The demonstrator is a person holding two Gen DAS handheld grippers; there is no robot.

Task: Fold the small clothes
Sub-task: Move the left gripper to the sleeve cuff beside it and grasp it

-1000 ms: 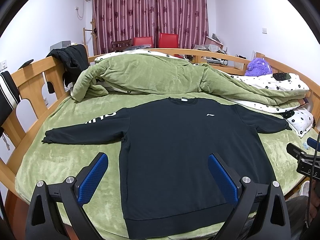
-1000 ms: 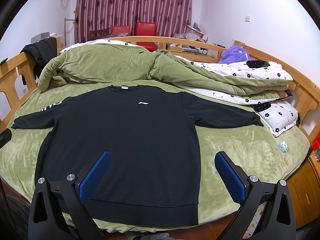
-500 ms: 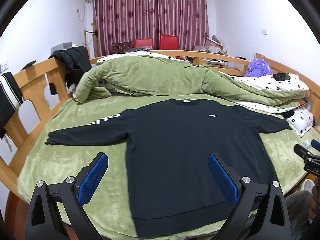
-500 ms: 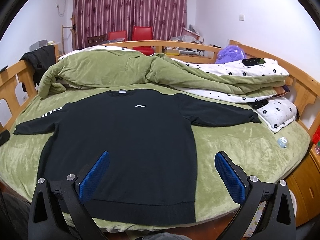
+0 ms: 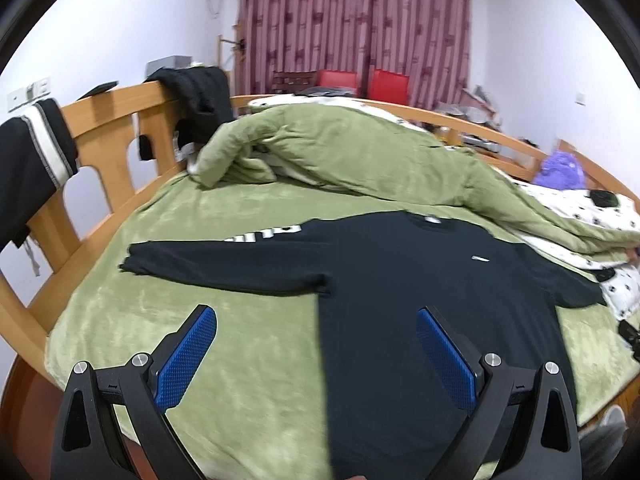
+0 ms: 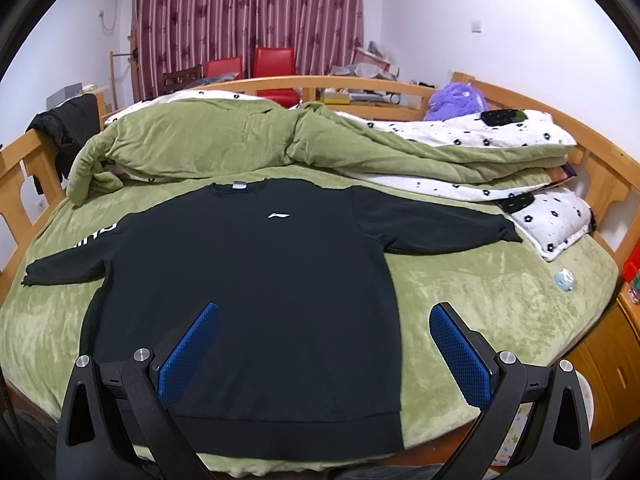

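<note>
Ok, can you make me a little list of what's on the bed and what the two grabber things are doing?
garment: black sweatshirt, lying flat, front up, both sleeves spread out
surface: green blanket on the bed
behind it: bunched green quilt
nearby: small blue toy on the blanket
left gripper: jaws open, holding nothing
right gripper: jaws open, holding nothing
folding: not begun

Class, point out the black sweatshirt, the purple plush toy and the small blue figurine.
black sweatshirt (image 6: pixel 256 280), right wrist view, chest panel.
purple plush toy (image 6: pixel 456 100), right wrist view, furry body.
small blue figurine (image 6: pixel 564 279), right wrist view, its middle.
</note>
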